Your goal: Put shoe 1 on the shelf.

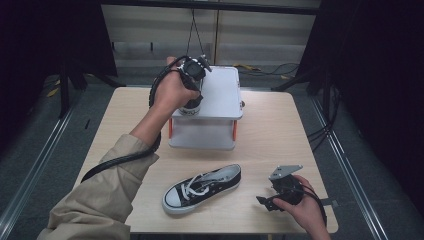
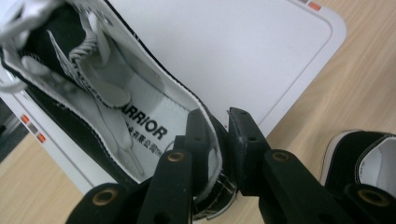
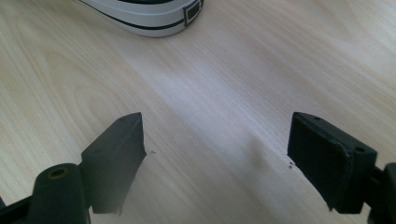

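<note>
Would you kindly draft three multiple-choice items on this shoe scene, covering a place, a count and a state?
1. Where is the shoe held by the left gripper?
A. over the white platform
B. on the floor
C. beside the right gripper

2. How many shoes are there?
A. one
B. two
C. four

3. How do the right gripper's jaws stand?
A. shut on a lace
B. shut on the heel
C. open

Answers: 1 A, the held shoe hangs above the platform. 2 B, a second shoe lies on the table. 3 C, bare wood shows between them.
</note>
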Tool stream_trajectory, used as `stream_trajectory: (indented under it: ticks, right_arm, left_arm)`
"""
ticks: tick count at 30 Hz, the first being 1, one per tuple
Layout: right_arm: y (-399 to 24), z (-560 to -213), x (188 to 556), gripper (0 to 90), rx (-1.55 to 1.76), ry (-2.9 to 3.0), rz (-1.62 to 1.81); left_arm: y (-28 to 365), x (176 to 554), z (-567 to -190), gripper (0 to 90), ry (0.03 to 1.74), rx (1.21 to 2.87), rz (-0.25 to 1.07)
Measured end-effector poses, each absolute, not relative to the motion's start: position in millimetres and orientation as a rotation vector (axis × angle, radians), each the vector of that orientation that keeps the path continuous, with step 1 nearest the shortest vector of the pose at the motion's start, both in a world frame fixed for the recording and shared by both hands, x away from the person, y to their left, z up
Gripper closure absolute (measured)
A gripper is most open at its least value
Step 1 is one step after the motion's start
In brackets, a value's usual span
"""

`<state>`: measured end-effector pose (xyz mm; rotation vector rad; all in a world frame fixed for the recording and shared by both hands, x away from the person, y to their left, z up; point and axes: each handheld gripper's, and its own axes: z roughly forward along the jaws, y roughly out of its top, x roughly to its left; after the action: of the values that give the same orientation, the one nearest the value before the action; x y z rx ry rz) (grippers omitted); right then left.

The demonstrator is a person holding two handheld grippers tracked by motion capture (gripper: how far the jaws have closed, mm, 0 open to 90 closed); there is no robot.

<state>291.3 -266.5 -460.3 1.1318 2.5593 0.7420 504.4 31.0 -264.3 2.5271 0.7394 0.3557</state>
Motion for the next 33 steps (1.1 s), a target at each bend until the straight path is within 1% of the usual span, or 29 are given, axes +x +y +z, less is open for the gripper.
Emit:
stream_trajectory:
  ticks: [4, 6, 13, 15, 17, 24, 33]
  right_arm:
    - [-270.5, -459.8, 291.5, 18.4, 1.144, 2.549, 0.742]
    - [-270.9, -460.1, 291.7, 18.4, 1.142, 2.550, 0.746]
    - [-270.9, -460.2, 291.7, 18.4, 1.137, 2.557, 0.746]
    - [-270.9, -460.9, 292.0, 18.4, 1.140, 2.553, 0.742]
    - [-270.7, -461.1, 292.3, 18.4, 1.141, 2.556, 0.735]
    - [-268.5, -462.2, 294.2, 18.4, 1.138, 2.559, 0.733]
    - [-263.1, -464.1, 295.4, 18.4, 1.132, 2.573, 0.724]
  left_arm:
    - [28.0, 507.0, -256.8, 79.1, 0.755, 2.466, 0.379]
    - [25.1, 509.2, -254.7, 79.0, 0.755, 2.463, 0.394]
    - [22.1, 511.8, -259.5, 78.8, 0.712, 2.438, 0.511]
    - [23.4, 514.2, -263.0, 79.1, 0.709, 2.456, 0.512]
    - [27.2, 516.2, -269.2, 79.3, 0.720, 2.433, 0.454]
    - [40.4, 513.3, -275.3, 80.6, 0.731, 2.415, 0.404]
    - [46.0, 511.5, -279.1, 80.5, 0.756, 2.407, 0.381]
